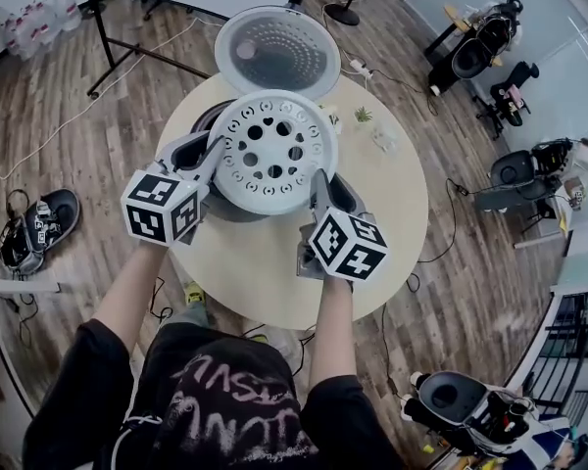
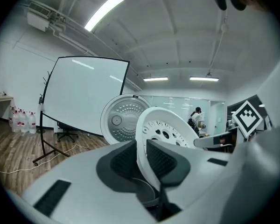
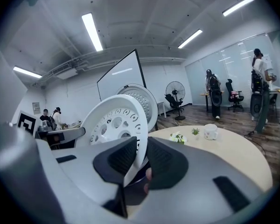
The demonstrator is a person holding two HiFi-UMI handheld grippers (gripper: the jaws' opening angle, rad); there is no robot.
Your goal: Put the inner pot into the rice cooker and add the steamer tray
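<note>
Rice cooker [image 1: 214,117] body mostly hidden beneath steamer tray [image 1: 272,152]. Tray white, round, perforated, above cooker on round table [image 1: 392,213]. Left gripper [image 1: 209,158], right gripper [image 1: 321,190] each clamped narrowly on opposite rims.

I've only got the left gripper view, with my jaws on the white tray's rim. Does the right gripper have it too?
Observer: Yes, the right gripper is shut on the tray at its rim, on the opposite side.
Operator: Where's the tray relative to the cooker?
Observer: The head view shows it over the rice cooker, hiding most of its opening.
Operator: Anything else nearby?
Observer: A small plant and a cup, to the right, apart from the tray.
</note>
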